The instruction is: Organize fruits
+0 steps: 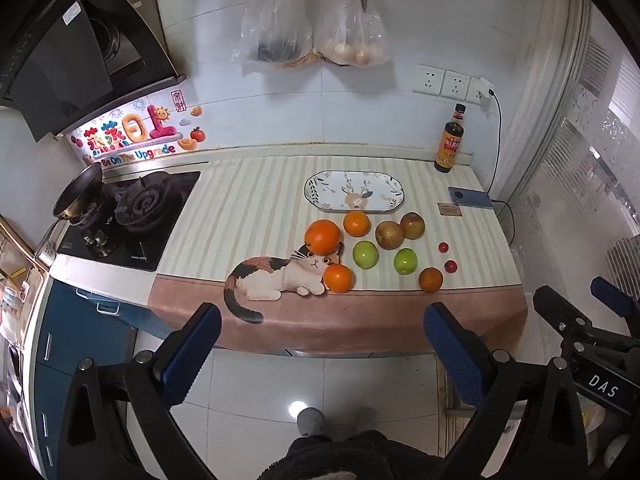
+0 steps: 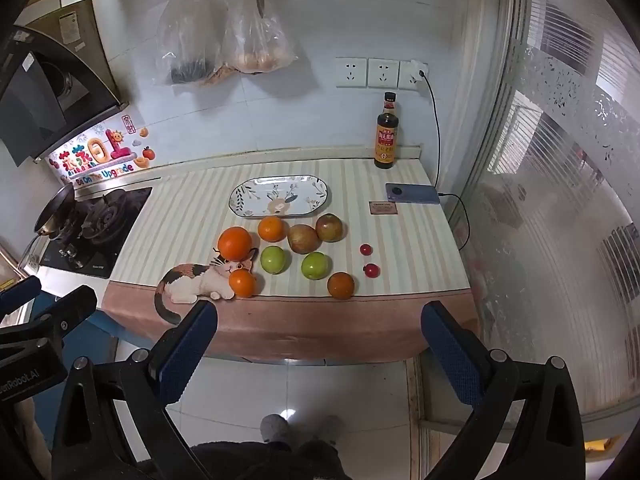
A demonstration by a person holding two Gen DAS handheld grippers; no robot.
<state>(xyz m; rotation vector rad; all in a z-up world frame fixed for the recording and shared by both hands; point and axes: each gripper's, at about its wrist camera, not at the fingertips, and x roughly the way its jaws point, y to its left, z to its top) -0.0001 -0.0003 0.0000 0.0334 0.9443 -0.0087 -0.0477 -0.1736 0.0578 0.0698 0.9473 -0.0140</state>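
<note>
The oblong white ceramic plate with a leaf-and-deer pattern (image 1: 353,192) sits bare toward the back of the striped cream-and-pink cloth-covered desk (image 1: 248,208), and it reads as the landmark for the whole job: every fruit lies loose on the cloth on the near side of it, none on it, so the sorting looks not yet begun. Just in front of the plate's near rim is a small orange (image 1: 356,223), with a larger orange (image 1: 322,236) beside it toward the stove; two russet brown-red apples (image 1: 389,235) lie touching each other at the plate's near right corner. Further from the plate come two green apples (image 1: 365,255), then, nearest the desk's front edge, another orange (image 1: 338,278) on the printed calico cat's face and a darker orange (image 1: 430,279). Two small red cherry tomatoes (image 1: 443,247) lie apart from the group, off the plate's right end toward the window. The empty plate is probably placed there to receive the fruit, and the scatter leaves room to grip round each piece. The left tongs (image 1: 322,344) and the right tongs (image 2: 319,340) both hang over the floor short of the desk's front edge, tilted down toward the fruit, their blue-padded jaws spread wide with nothing between them, likely held ready for a first pick. The person's grey-slippered feet show below.
</note>
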